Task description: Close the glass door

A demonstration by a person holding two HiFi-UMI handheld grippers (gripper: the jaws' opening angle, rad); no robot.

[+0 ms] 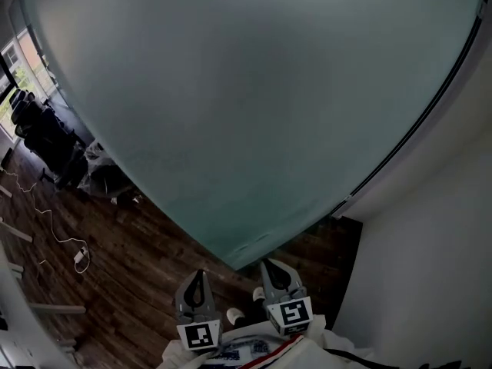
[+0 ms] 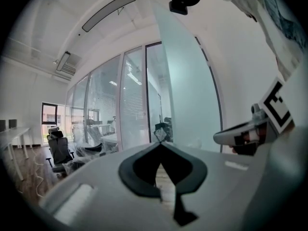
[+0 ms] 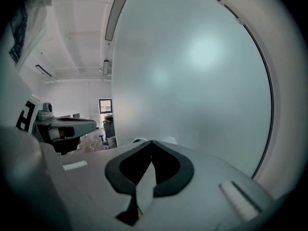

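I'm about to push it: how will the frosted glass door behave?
The frosted glass door looks like one tall rigid pane, so it probably moves whole without flexing. Its smooth face may be slippery to push against. Being so large, it is likely heavy.

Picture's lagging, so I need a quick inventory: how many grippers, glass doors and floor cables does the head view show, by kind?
Grippers: 2 (left gripper, right gripper, both shut)
Glass door: 1
White cable on the floor: 1
Total: 4
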